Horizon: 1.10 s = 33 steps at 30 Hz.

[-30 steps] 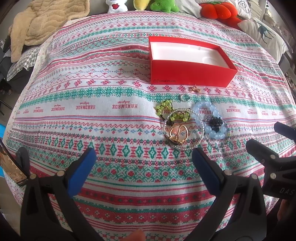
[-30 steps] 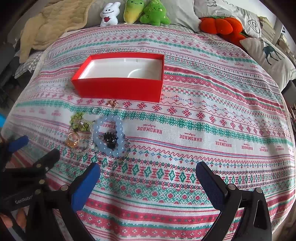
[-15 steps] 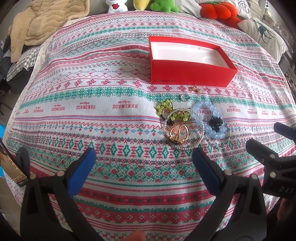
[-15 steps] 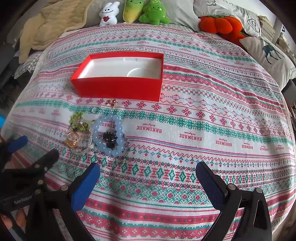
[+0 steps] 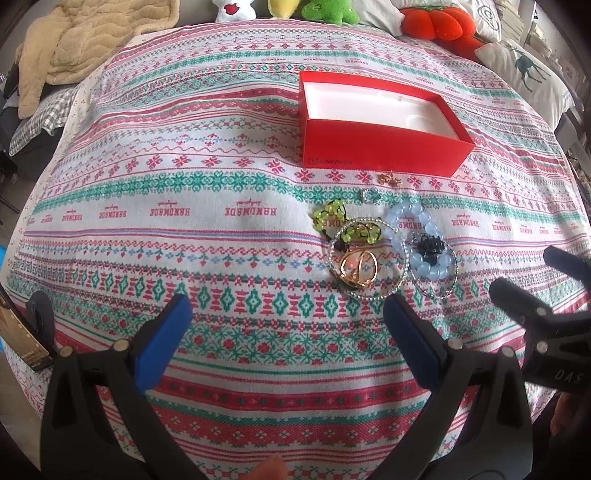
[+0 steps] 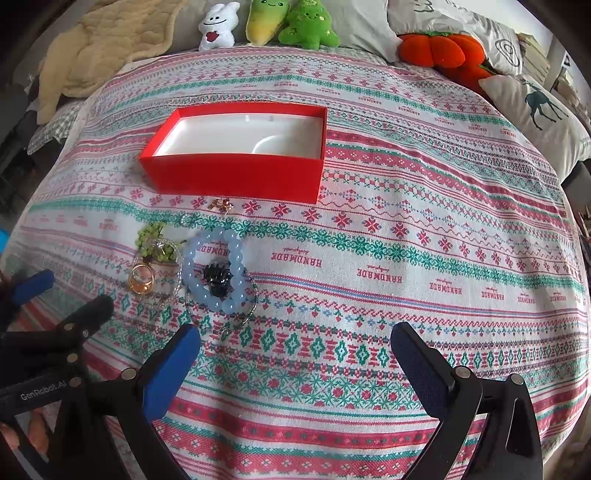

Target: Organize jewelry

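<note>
An open red box [image 5: 380, 144] with a white lining stands on the patterned bedspread; it also shows in the right wrist view [image 6: 236, 173]. In front of it lies a jewelry pile: green bead piece [image 5: 330, 216], gold ring piece [image 5: 358, 267] inside a silver bangle [image 5: 400, 280], pale blue bead bracelet [image 5: 413, 214] [image 6: 194, 253], black clip [image 5: 428, 245] [image 6: 218, 277], small gold earrings [image 5: 389, 180] [image 6: 220, 204]. My left gripper [image 5: 288, 325] is open and empty, just short of the pile. My right gripper [image 6: 295, 350] is open and empty, right of the pile.
Plush toys [image 6: 291, 22] and an orange pumpkin cushion [image 6: 441, 50] line the far edge. A beige blanket [image 5: 77, 44] lies at the far left, a deer pillow [image 6: 535, 114] at the right. A dark object [image 5: 18, 332] sits at the left edge.
</note>
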Available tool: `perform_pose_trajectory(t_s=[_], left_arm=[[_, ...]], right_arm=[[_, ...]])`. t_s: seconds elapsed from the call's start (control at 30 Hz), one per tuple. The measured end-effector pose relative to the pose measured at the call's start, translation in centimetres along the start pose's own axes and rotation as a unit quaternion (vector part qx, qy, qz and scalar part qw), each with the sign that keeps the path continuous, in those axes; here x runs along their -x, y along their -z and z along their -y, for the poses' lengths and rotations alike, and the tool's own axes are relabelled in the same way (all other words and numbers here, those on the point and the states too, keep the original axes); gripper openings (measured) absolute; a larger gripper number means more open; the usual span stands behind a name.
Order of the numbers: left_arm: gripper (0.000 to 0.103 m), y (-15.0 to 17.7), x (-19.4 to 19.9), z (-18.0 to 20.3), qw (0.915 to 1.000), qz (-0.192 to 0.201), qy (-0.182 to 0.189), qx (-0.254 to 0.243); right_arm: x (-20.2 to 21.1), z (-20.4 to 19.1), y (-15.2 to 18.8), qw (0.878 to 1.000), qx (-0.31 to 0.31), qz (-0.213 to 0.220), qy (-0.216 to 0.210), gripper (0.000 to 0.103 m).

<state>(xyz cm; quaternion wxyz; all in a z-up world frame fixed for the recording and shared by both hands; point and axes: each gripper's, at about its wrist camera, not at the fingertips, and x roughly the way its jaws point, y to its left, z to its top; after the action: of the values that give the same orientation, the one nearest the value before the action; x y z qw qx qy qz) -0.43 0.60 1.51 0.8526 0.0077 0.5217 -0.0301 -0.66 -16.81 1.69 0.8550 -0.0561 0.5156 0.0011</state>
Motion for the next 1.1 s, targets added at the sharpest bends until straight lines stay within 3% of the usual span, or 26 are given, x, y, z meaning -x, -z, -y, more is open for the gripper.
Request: perform_pose_trajectory(t_s=[0.27, 0.37, 0.43, 0.63, 0.97, 1.1], left_arm=[[0.103, -0.7, -1.4, -0.4, 0.9984, 0.026, 0.039, -0.031], [0.097, -1.1, -1.7, -0.3, 0.9967, 0.034, 0.061, -0.04], [0.092, -1.2, -1.9, 0.1, 0.9951, 0.035, 0.075, -0.053], [0.091, -1.2, -2.4, 2.0, 0.9875, 0.038, 0.118, -0.098], [0.09, -1.5, -4.0, 4.2, 0.984, 0.03, 0.111, -0.136], [0.078, -1.6, -4.4, 4.4, 0.9849, 0.025, 0.101, -0.139]], right_arm=[[-0.6, 1.4, -0.9, 0.999, -0.03, 0.017, -0.037, 0.103], [-1.0, 1.9, -1.4, 0.998, -0.041, 0.016, -0.045, 0.103], [-1.2, 2.1, -1.5, 0.998, -0.043, 0.007, -0.047, 0.103], [-2.0, 2.5, -2.0, 0.999, -0.032, -0.019, -0.03, 0.103], [-2.2, 2.8, -2.3, 0.999, -0.029, -0.007, -0.019, 0.103], [-2.4, 2.6, -2.2, 0.999, -0.026, -0.012, -0.02, 0.103]])
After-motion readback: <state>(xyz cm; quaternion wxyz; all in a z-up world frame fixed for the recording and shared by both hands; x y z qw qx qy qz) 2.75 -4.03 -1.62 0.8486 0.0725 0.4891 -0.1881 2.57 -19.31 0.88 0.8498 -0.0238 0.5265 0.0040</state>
